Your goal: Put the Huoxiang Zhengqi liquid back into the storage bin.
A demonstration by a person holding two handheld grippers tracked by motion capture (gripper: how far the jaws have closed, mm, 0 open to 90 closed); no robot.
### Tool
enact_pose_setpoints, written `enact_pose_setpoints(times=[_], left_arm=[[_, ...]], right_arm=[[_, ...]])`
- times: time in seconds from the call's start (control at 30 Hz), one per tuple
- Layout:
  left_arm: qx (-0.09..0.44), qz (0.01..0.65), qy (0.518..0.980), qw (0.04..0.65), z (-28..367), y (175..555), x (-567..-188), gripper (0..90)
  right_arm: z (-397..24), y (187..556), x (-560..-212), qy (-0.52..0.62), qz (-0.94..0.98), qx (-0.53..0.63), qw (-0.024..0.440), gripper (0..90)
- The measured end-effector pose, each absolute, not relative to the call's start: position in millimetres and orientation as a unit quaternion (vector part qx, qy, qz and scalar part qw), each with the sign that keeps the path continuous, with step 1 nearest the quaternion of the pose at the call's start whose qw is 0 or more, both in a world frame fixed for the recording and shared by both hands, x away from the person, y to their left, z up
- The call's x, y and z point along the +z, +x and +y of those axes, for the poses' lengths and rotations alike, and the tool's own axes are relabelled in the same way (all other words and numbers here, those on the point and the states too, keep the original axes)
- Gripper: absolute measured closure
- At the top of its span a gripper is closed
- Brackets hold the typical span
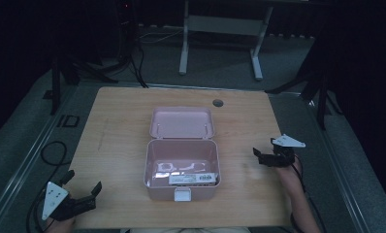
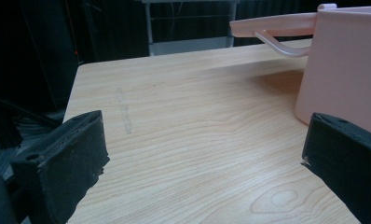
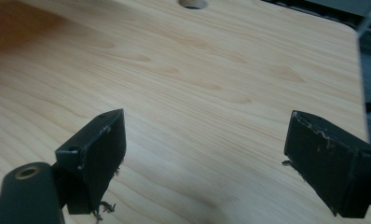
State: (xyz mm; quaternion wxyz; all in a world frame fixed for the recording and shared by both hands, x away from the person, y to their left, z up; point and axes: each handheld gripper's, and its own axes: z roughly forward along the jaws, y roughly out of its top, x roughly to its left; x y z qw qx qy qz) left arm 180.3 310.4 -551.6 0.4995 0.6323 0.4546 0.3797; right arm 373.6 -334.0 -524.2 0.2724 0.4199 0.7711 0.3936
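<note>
Pink lidded box (image 1: 182,167) sits open mid-surface (image 1: 118,141), a white labelled packet (image 1: 192,179) lying inside. My left hand-held gripper (image 1: 82,183) hovers spread at the near-left corner; my right hand-held gripper (image 1: 264,147), equally spread, hangs right of it.

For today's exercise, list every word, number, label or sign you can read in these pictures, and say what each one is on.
"ID": dark letters on the grey floor left of the table, in the high view.
White label on the packet inside the open pink box: print too small and blurred to read.
Nothing readable in the left or right gripper views.
</note>
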Motion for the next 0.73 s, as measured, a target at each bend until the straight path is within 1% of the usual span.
enact_pose_setpoints(times=[0.1,0.27,0.73], left_arm=[[0.380,0.455,0.631,0.500,310.5,180.0,-551.8,0.1],[0.382,0.455,0.631,0.499,310.2,179.8,-552.1,0.1],[0.382,0.456,0.630,0.499,310.1,180.2,-552.2,0.1]], right_arm=[[-345.8,366.5,-526.5,0.441,0.745,0.410,0.286,12.6],[-357.6,359.0,-531.8,0.460,0.727,0.416,0.295,12.7],[-383.0,345.1,-544.3,0.491,0.702,0.425,0.293,12.7]])
